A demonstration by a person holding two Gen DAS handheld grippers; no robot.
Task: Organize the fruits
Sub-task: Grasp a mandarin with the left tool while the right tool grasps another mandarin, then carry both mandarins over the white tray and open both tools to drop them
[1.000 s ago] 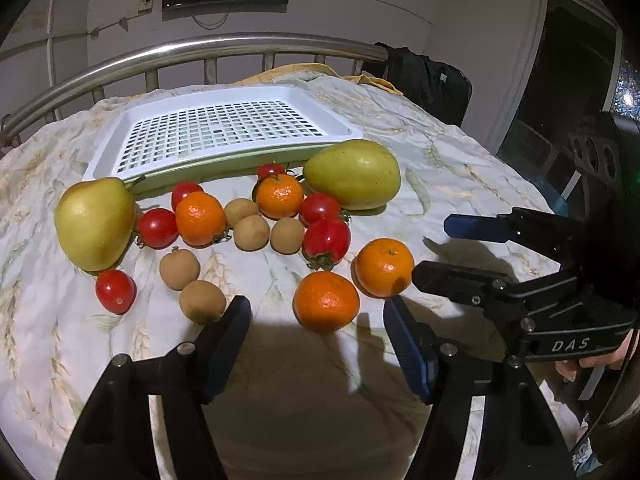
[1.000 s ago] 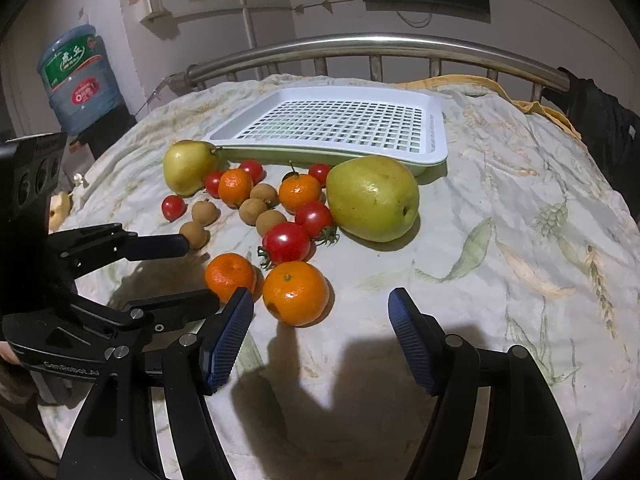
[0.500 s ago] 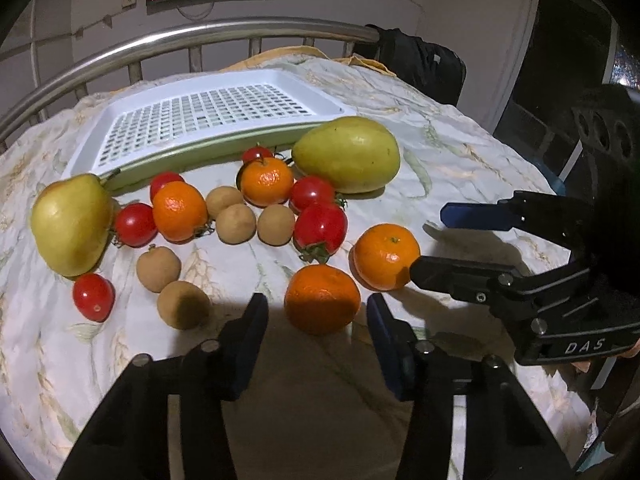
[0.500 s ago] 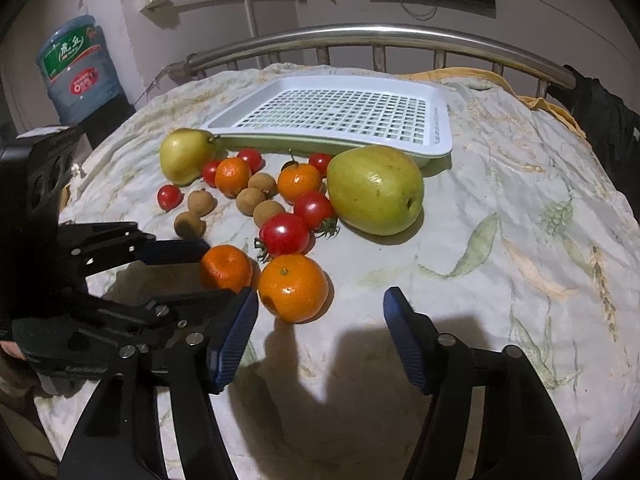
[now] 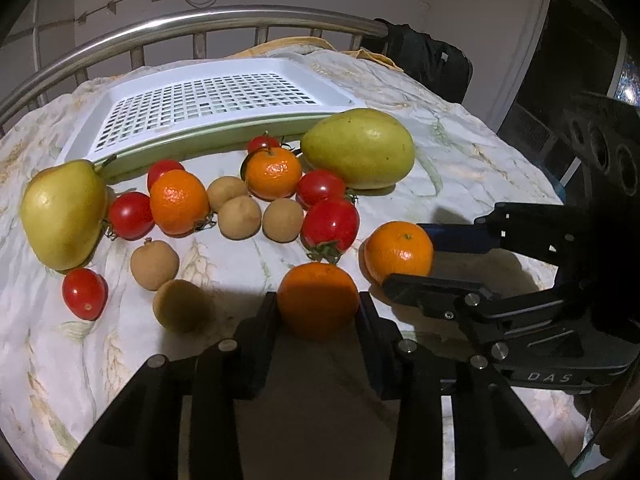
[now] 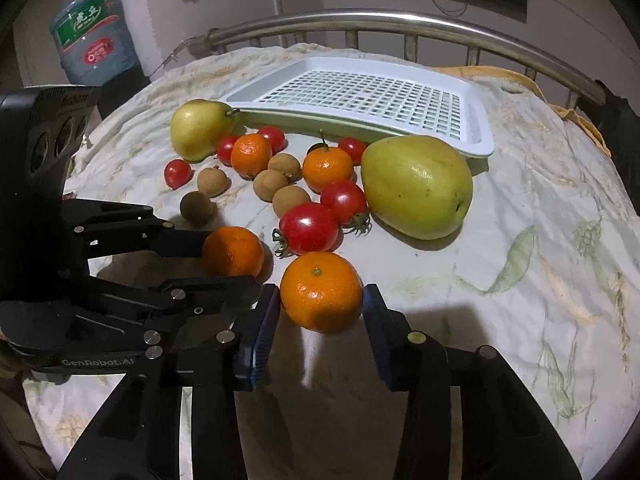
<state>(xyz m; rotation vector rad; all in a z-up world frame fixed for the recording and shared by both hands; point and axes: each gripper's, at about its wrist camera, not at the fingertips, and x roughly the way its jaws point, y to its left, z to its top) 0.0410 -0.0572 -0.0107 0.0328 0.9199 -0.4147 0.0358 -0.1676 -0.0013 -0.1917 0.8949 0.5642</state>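
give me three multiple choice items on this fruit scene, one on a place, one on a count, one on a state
1. Where does the tray lie?
A. behind the fruit, by the bed rail
B. in front of both grippers
C. on top of the pears

2. How many mandarins show?
A. two
B. four
C. six

3. What is in the tray?
A. tomatoes
B. a pear
C. nothing

Key: 1 A, it sits beyond the fruit pile under the metal rail. 2 B, two mandarins lie in the pile and one sits between the closing jaws of each of the left gripper and right gripper. 3 C, its grid is bare.
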